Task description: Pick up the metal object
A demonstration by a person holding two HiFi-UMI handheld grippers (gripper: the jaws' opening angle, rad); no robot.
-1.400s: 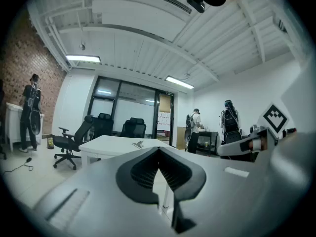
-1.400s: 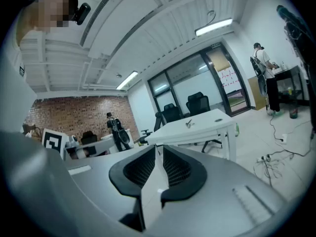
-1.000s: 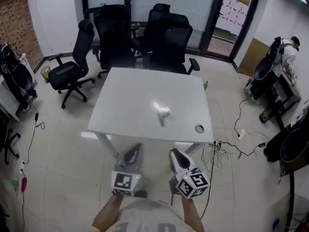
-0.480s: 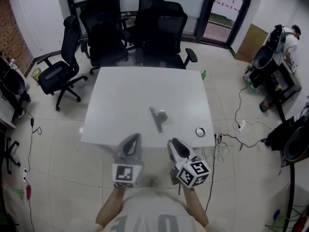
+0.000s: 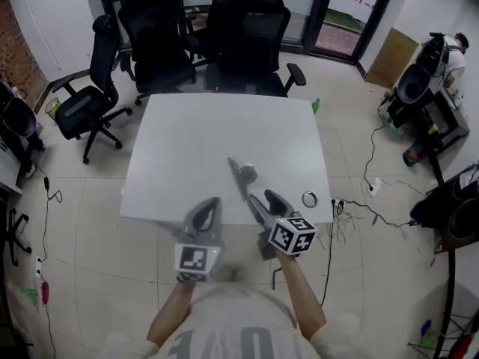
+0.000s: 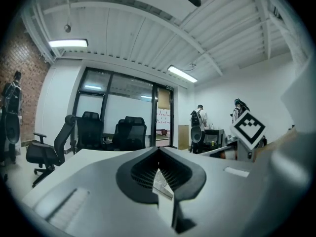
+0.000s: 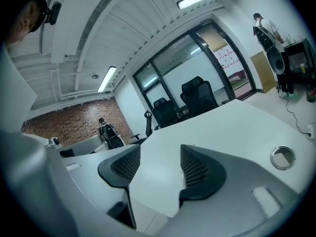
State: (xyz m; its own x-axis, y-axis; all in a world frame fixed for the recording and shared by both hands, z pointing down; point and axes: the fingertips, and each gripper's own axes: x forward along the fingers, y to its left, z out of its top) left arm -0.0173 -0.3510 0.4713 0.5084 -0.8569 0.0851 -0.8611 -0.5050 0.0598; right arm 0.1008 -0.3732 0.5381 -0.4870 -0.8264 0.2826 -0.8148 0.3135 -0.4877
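The metal object point(image 5: 242, 176), a silvery piece with a long handle, lies near the front middle of the white table point(image 5: 187, 144). My right gripper point(image 5: 263, 199) hovers at the table's front edge, just short of the object; its jaws are opening with nothing between them, and only bare tabletop shows in the gap in the right gripper view point(image 7: 158, 159). My left gripper point(image 5: 210, 203) is held beside it over the table's front edge, shut and empty. In the left gripper view point(image 6: 158, 169) its pads meet.
A small metal ring point(image 5: 310, 198) point(image 7: 282, 157) lies at the table's front right corner. Black office chairs point(image 5: 251, 32) stand behind the table, with another point(image 5: 82, 103) to the left. Cables point(image 5: 363, 208) trail across the floor at right. A person point(image 5: 441, 47) stands far right.
The view has moved closer to the table. My right gripper swung forward to the table edge and its jaws went from shut to apart. The left gripper stayed shut.
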